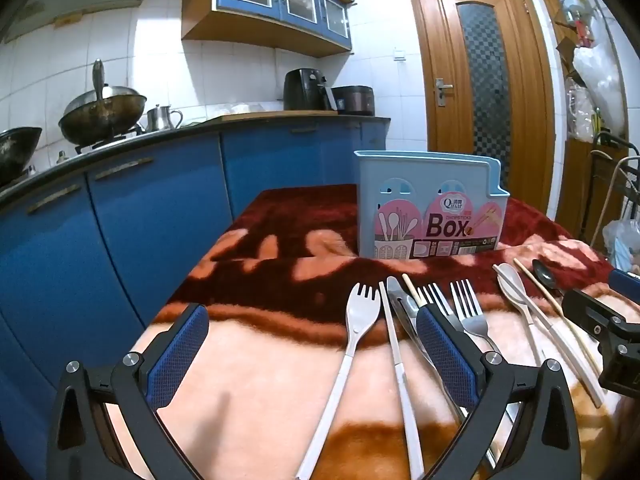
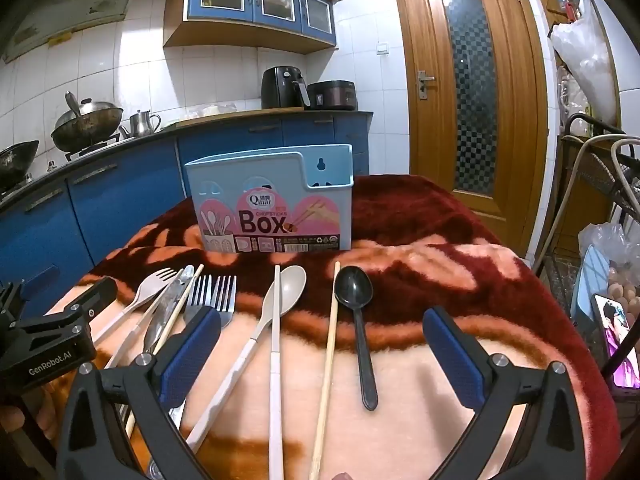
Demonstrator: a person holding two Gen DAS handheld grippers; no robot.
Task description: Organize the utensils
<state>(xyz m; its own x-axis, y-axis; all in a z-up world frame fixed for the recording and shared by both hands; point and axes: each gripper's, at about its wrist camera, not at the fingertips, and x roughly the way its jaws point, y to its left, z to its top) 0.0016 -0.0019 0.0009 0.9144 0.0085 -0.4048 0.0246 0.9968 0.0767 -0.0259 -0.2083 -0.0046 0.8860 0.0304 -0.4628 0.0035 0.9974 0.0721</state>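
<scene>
A light blue utensil box (image 1: pixel 430 208) (image 2: pixel 272 200) with a pink "Box" label stands upright at the far side of the blanket-covered table. Utensils lie in a row in front of it: a white spork (image 1: pixel 352 344), white chopsticks (image 1: pixel 396 352), metal forks (image 1: pixel 466 308), a beige spoon (image 2: pixel 276 300), a bamboo chopstick (image 2: pixel 328 344) and a black spoon (image 2: pixel 358 308). My left gripper (image 1: pixel 312 344) is open and empty above the spork. My right gripper (image 2: pixel 320 344) is open and empty above the beige spoon, chopsticks and black spoon.
The table carries a red and peach fleece blanket (image 1: pixel 260 360). Blue kitchen cabinets (image 1: pixel 120 220) with woks stand to the left, a wooden door (image 2: pixel 468 88) behind. A phone (image 2: pixel 618 344) and bagged eggs sit at the right edge.
</scene>
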